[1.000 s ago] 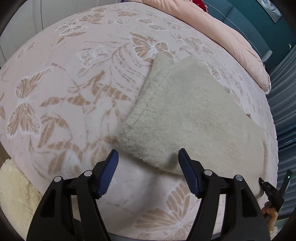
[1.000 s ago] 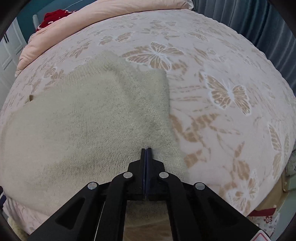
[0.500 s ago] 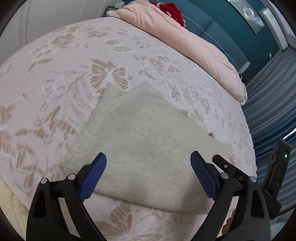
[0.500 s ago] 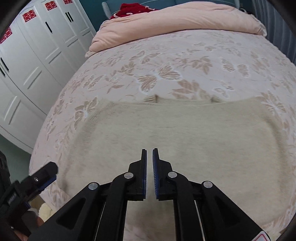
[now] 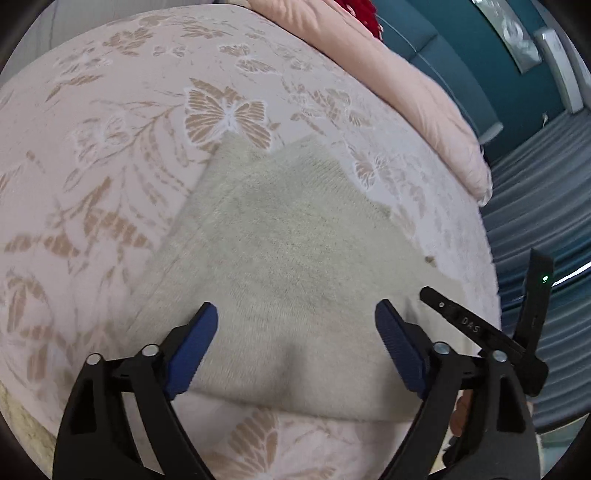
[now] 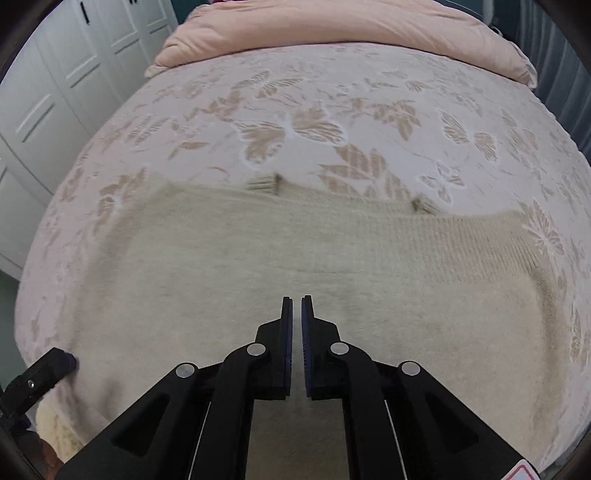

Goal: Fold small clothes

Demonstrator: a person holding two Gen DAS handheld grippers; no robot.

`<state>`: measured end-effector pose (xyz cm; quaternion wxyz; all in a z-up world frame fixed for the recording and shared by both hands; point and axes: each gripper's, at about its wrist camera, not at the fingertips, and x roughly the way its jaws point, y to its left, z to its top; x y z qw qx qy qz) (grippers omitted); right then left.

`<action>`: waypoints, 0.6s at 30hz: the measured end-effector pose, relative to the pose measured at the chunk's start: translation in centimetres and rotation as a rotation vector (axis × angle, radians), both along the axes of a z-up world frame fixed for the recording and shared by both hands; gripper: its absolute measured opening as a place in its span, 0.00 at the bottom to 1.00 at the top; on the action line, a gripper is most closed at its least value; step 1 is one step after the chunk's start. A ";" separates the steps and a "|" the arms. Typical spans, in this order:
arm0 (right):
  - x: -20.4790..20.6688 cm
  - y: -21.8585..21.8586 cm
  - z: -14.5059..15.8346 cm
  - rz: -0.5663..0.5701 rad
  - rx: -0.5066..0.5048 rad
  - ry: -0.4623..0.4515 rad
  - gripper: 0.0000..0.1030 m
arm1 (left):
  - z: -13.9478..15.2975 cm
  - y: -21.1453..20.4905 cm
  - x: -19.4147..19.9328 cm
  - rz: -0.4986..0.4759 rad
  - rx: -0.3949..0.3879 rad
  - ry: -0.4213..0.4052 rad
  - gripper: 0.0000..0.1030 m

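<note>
A cream knitted garment [image 5: 295,266] lies flat and folded on the bed, with two small brown toggles at its far edge [image 6: 275,181]. It fills the lower half of the right wrist view [image 6: 295,266]. My left gripper [image 5: 297,332] is wide open and empty, hovering over the garment's near edge. My right gripper [image 6: 296,314] hovers over the garment's middle with its jaws a narrow gap apart and nothing between them. The right gripper's body shows at the right of the left wrist view [image 5: 476,328].
The bed has a pink cover with tan butterflies [image 5: 225,114]. A pink quilt [image 6: 332,26] lies along the head end. White wardrobes [image 6: 55,85] stand to the left, grey-blue curtains [image 5: 546,206] to the right. A cream fluffy rug [image 6: 55,424] lies below the bed's edge.
The right gripper's jaws parted slightly from shut a second ago, and its view swung round to face the garment squarely. The left gripper opened wider and moved in over the garment's near edge.
</note>
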<state>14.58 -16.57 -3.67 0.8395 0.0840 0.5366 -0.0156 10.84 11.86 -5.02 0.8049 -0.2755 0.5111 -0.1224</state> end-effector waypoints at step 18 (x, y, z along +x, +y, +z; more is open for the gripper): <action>0.9 3.2 -5.3 0.036 -0.037 0.071 0.04 | -4.6 2.0 0.8 0.199 -0.166 0.150 0.32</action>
